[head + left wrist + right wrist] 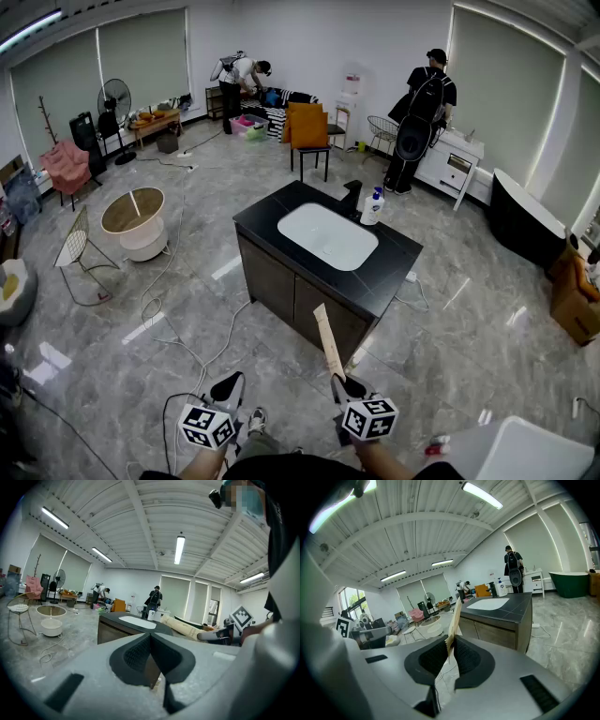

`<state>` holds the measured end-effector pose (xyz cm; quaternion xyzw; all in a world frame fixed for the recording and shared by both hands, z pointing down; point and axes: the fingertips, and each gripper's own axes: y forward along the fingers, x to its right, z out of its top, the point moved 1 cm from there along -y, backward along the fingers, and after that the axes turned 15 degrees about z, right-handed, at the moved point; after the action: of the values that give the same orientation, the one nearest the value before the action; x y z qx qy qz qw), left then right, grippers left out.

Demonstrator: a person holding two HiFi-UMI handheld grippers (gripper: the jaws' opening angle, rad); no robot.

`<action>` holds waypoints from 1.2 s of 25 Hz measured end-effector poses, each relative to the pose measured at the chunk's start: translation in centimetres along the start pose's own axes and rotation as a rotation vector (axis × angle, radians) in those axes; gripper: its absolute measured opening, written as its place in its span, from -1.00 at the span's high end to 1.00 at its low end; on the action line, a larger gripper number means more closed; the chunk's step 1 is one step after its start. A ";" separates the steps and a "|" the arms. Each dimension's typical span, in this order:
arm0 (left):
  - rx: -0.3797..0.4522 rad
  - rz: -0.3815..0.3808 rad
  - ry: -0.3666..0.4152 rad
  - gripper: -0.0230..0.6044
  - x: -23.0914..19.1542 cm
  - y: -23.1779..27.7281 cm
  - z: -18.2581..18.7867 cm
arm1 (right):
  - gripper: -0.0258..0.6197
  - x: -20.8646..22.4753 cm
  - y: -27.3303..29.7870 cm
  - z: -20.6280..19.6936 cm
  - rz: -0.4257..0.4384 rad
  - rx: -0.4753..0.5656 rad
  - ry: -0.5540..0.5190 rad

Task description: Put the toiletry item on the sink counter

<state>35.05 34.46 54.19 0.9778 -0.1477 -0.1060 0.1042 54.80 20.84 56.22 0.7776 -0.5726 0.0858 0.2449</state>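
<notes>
A long, flat beige tube (328, 342) stands tilted up from my right gripper (349, 384), which is shut on its crimped lower end. In the right gripper view the tube (454, 618) rises from between the pads of that gripper (451, 645). The black sink counter (272, 220) with a white basin (328, 236) lies ahead, some way beyond both grippers. My left gripper (225, 386) is level with the right one, jaws pressed together on nothing (151, 638). From the left gripper view the tube (183, 627) and the counter (117, 619) show to the right.
A white pump bottle (373, 206) and a black faucet (352, 199) stand at the counter's far edge. Cables trail over the floor at left, near a round table (133, 211) and a wire chair (80, 248). An orange chair (309, 131), two people and a black tub (525, 225) are beyond.
</notes>
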 end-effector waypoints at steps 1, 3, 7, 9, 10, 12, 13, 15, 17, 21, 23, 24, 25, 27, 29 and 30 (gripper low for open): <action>0.002 -0.001 0.001 0.90 0.1 0.1 0.0 | 0.81 0.1 0.0 0.1 0.001 0.003 -0.003; 0.006 -0.001 0.004 0.90 0.1 0.3 0.1 | 0.81 0.2 0.2 0.3 0.002 0.010 -0.009; 0.012 0.002 0.012 0.90 -0.5 0.5 0.4 | 0.81 0.2 1.0 0.7 0.008 0.015 -0.014; 0.010 0.009 0.008 0.90 -0.8 0.5 0.3 | 0.81 0.1 1.4 0.8 0.015 0.012 -0.016; 0.008 0.013 0.003 0.90 -1.1 0.5 0.2 | 0.81 0.1 1.7 0.9 0.022 0.013 -0.014; 0.002 0.020 -0.008 0.90 -1.7 0.7 -0.1 | 0.81 -0.2 2.2 1.3 0.039 0.025 -0.006; 0.000 0.023 -0.014 0.90 -2.1 1.0 -0.1 | 0.80 -0.3 2.6 1.6 0.045 0.033 -0.003; 0.001 0.022 -0.026 0.90 -2.9 2.0 0.1 | 0.80 -0.3 3.6 2.3 0.047 0.037 -0.006; 0.005 0.007 -0.030 0.90 -3.7 3.4 0.6 | 0.80 0.0 5.0 2.9 0.038 0.038 -0.007; -0.001 -0.033 -0.024 0.90 -6.2 5.9 1.8 | 0.80 0.2 8.7 4.5 0.008 0.049 0.007; -0.006 -0.045 -0.019 0.90 -7.9 7.1 2.7 | 0.80 0.0 10.9 5.3 -0.002 0.055 0.015; -0.008 -0.050 -0.016 0.90 -8.9 7.7 3.1 | 0.80 -0.1 12.1 5.7 -0.006 0.059 0.020; -0.010 -0.053 -0.013 0.90 -9.9 8.3 3.5 | 0.80 -0.2 13.2 6.0 -0.009 0.063 0.025; -0.011 -0.058 -0.009 0.90 -11.9 9.6 4.3 | 0.80 -0.5 15.5 6.7 -0.014 0.072 0.032; -0.007 -0.065 -0.006 0.90 -14.1 10.7 5.2 | 0.80 -0.9 17.7 7.4 -0.022 0.078 0.034; -0.003 -0.070 -0.005 0.90 -15.2 11.2 5.7 | 0.80 -1.1 18.9 7.7 -0.027 0.082 0.034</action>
<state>16.53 27.70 54.09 0.9820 -0.1136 -0.1120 0.1015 35.71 13.83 54.40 0.7931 -0.5540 0.1189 0.2236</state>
